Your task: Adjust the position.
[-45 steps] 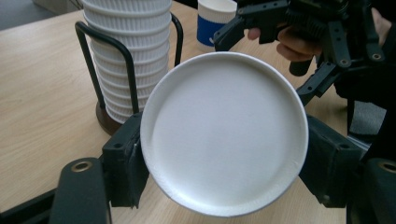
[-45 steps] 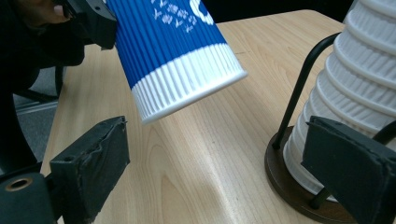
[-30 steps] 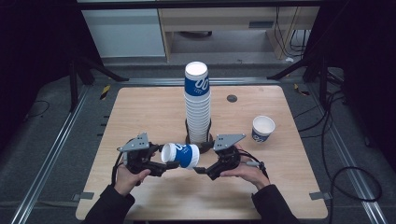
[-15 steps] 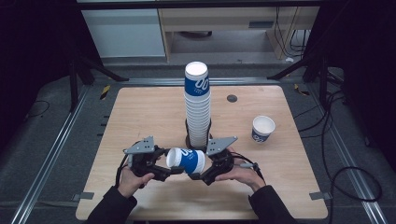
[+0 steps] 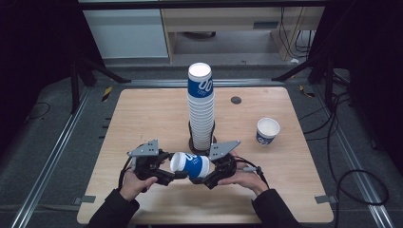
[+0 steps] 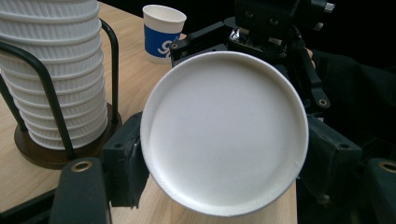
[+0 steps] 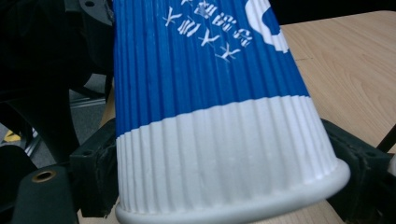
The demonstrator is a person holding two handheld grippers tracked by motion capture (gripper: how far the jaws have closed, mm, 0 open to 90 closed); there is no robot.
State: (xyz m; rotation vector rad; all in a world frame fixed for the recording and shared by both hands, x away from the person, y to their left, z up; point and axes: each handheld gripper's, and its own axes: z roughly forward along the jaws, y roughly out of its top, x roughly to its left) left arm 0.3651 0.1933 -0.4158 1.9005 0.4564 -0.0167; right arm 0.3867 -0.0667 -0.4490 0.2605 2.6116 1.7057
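Wooden bench (image 5: pixel 142 114) across the middle of the high view, carrying at centre a tall stack of ribbed cups (image 5: pixel 200 107) in a black wire holder and, right of centre, a lone upright cup (image 5: pixel 267 131) well apart from it. Below the stack, lower centre, a blue-and-white paper cup (image 5: pixel 191 164) lying on its side off the bench between both tongs. Left tongs (image 5: pixel 167 175) clamped narrow on its closed base end; right tongs (image 5: pixel 205 179), jaws just closing, pressed against its white rim end.
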